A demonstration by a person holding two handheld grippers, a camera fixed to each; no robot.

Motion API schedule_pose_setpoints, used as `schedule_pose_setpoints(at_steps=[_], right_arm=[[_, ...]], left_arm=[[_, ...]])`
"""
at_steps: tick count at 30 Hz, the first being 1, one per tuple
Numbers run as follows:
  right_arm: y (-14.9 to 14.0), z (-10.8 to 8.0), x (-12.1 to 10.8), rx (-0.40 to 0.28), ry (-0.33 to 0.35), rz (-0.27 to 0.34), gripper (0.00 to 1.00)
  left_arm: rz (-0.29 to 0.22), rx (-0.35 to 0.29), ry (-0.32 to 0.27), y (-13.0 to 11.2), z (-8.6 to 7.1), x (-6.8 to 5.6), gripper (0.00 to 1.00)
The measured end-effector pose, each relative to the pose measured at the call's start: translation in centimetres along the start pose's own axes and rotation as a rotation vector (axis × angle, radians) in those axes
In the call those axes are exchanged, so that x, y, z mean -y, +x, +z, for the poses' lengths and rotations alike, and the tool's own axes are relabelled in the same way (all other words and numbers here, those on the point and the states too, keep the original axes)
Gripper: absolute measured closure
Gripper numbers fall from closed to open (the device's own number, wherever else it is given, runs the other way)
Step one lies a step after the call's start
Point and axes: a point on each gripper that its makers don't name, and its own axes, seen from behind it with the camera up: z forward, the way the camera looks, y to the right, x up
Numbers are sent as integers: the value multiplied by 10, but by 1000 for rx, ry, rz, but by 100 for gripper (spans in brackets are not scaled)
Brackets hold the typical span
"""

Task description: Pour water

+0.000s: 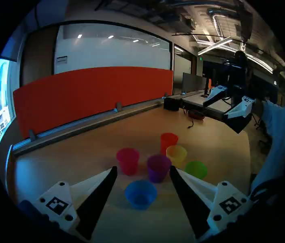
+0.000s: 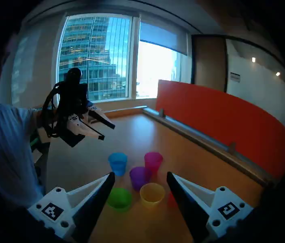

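Six plastic cups stand clustered on the wooden table (image 1: 81, 162): blue (image 1: 141, 194), purple (image 1: 158, 167), pink (image 1: 127, 160), yellow (image 1: 176, 154), red (image 1: 169, 141) and green (image 1: 196, 169). My left gripper (image 1: 142, 169) is open above the near side of the cluster, holding nothing. My right gripper (image 1: 217, 110) hovers open farther off, above the table's right. In the right gripper view the cups are blue (image 2: 118, 162), pink (image 2: 153, 160), purple (image 2: 139, 177), yellow (image 2: 152, 193), green (image 2: 119, 198) and red (image 2: 170, 198), the red one partly hidden. The right gripper (image 2: 139, 175) is open over them; the left gripper (image 2: 107, 132) hangs open at left.
An orange divider panel (image 1: 94, 91) runs along the table's far edge. Dark boxes and a cable (image 1: 191, 113) lie at the far end. A person's pale sleeve (image 2: 5, 154) is at the side. Large windows (image 2: 102, 56) stand beyond the table end.
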Motion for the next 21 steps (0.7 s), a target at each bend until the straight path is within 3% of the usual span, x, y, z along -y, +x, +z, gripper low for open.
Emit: schedule_pose_setpoints(at_steps=[12,21], right_arm=[[-32,17,11,55,26,-23,1],[-56,28,16,97,41,-40,1]], left_arm=[[27,70,-9,-40,15,-10,4],[13,101,-2,-61,20,-7,4]])
